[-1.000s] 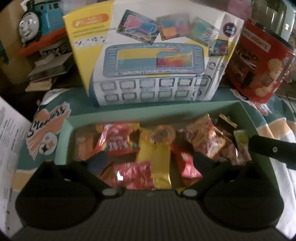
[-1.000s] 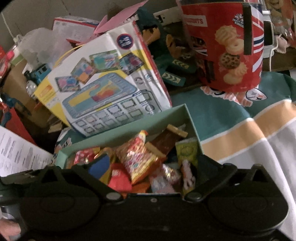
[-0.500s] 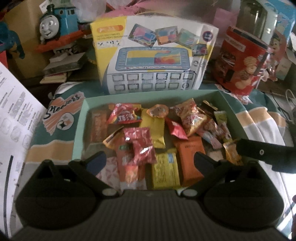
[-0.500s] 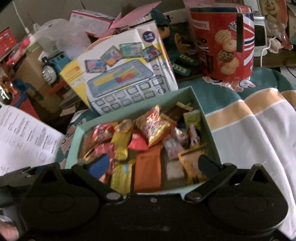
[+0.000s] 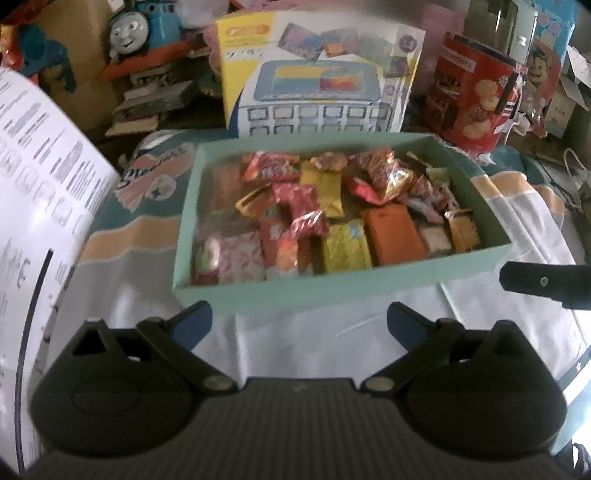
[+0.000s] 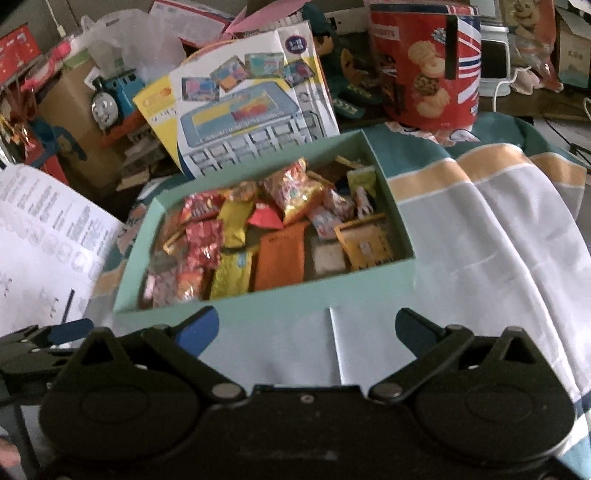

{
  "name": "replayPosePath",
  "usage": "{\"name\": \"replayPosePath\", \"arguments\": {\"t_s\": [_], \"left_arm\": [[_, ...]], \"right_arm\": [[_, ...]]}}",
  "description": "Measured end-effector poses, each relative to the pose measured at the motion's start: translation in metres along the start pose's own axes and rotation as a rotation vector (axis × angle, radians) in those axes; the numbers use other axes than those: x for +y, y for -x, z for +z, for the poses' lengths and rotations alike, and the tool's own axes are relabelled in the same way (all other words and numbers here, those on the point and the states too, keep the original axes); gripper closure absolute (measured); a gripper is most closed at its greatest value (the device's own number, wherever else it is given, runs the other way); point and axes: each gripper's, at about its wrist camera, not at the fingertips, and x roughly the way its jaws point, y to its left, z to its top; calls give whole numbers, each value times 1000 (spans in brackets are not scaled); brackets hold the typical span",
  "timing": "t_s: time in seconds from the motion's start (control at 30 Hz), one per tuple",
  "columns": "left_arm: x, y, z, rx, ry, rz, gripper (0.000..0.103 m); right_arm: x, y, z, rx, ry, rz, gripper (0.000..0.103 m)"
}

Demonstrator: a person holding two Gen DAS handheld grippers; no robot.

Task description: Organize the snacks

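A pale green box lies on a striped cloth and holds several wrapped snacks: an orange packet, yellow packets, red wrappers. My left gripper is open and empty, just in front of the box's near wall. My right gripper is open and empty, also in front of the box. One finger of the right gripper shows in the left wrist view.
A toy-keyboard carton stands behind the box. A red biscuit tin stands at the back right. A blue toy train is at the back left. A printed white sheet lies at the left.
Both grippers have pulled back and up from over the box. The whole box now shows, and both grippers sit in front of its near wall.
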Motion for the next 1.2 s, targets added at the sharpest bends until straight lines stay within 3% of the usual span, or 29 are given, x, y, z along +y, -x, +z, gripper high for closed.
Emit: {"name": "replayPosePath", "arguments": {"t_s": [0.53, 1.2], "left_arm": [[18, -9, -44, 41, 45, 90, 0], [23, -16, -37, 66, 43, 130, 0]], "right_arm": [[10, -13, -42, 98, 83, -66, 0], [12, -24, -36, 111, 114, -106, 0]]}}
